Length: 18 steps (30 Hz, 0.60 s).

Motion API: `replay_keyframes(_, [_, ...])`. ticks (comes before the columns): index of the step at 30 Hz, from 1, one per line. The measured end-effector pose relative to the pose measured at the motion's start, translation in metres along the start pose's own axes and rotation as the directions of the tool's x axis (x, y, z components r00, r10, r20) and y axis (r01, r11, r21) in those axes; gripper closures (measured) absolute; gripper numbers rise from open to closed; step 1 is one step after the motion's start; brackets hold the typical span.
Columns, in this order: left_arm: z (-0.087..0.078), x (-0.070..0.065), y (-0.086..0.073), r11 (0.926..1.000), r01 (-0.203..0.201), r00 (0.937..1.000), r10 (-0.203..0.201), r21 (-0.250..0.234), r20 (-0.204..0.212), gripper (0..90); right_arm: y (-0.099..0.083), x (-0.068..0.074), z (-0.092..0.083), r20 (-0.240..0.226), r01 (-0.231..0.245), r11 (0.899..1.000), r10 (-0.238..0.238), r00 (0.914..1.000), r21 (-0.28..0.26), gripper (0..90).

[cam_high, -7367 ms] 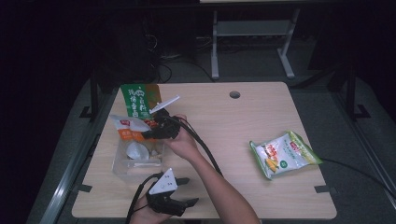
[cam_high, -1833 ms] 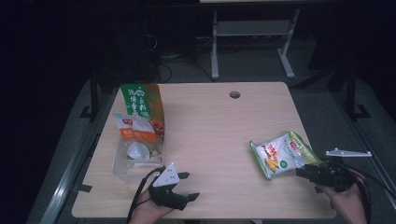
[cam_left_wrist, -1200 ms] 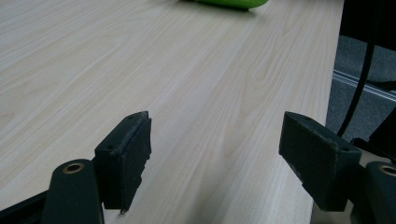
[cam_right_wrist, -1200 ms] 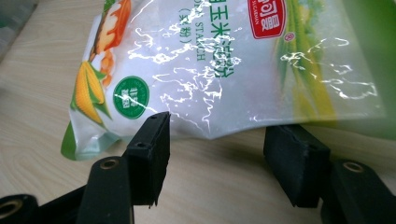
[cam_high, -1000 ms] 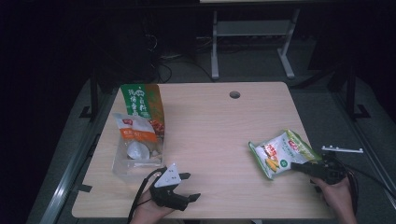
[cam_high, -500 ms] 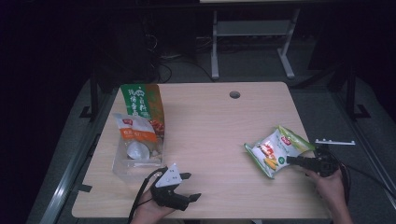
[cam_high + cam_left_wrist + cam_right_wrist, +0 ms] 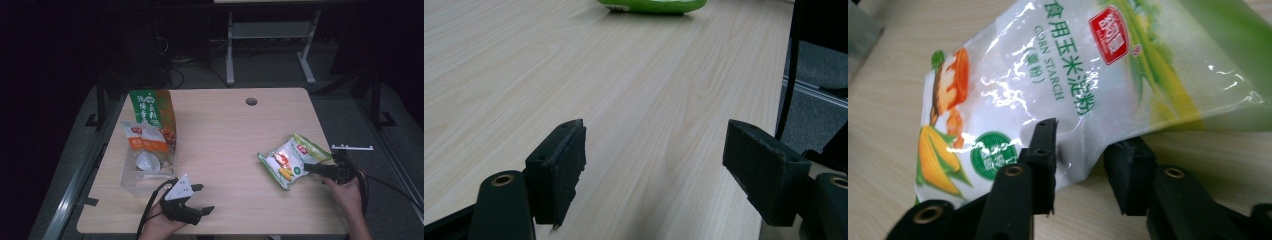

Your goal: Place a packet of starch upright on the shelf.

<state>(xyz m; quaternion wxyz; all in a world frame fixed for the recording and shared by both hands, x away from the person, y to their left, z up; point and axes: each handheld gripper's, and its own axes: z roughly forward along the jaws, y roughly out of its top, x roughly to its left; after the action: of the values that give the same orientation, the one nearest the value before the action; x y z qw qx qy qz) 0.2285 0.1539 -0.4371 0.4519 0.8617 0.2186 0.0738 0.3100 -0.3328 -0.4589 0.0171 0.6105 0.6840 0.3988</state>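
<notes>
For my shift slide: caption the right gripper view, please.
Right gripper pinches the lower edge of a corn starch bag on the wooden table.

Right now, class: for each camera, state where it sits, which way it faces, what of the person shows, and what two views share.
High view: above the table, looking forward and down; both hands, left claw, right claw.
Left gripper view: on the left claw, looking along the tabletop; jaws apart.
Right gripper view: on the right claw, facing the corn starch bag, gripping its edge.
Shared: the bag.
</notes>
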Motion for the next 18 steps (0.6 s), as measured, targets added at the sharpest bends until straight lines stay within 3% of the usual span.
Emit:
replay_keyframes(3, [0.001,0.000,0.000,1.0000,0.000,1.0000,0.000,0.000,0.001,24.9,0.001,-0.001,0.003,-0.004,-0.026,1.000,0.026,0.9997,-0.010,63.0])
replay_keyframes(6, [0.002,-0.001,0.000,1.0000,-0.003,1.0000,0.003,0.002,0.003,25.0,0.004,0.001,0.008,-0.034,-0.043,0.999,0.043,0.9985,-0.009,76.4])
replay_keyframes(8, [0.002,-0.001,0.000,1.0000,-0.004,1.0000,0.004,0.002,0.003,25.0,0.006,0.004,0.009,-0.019,-0.036,0.999,0.036,0.9992,-0.004,79.1])
replay_keyframes(9, [0.001,-0.001,0.000,1.0000,-0.002,1.0000,0.002,0.001,0.001,25.0,0.009,0.010,0.008,0.020,0.009,1.000,-0.009,0.9998,0.009,82.8])
replay_keyframes(11, [0.000,-0.001,0.001,1.0000,0.001,1.0000,-0.001,-0.002,-0.002,25.1,0.011,0.016,0.007,0.046,0.040,0.999,-0.040,0.9981,0.011,84.8])
replay_keyframes(18, [-0.001,0.000,0.001,1.0000,-0.001,1.0000,0.001,-0.004,-0.006,25.1,0.017,0.034,-0.004,0.059,0.122,0.992,-0.120,0.9910,-0.039,87.5])
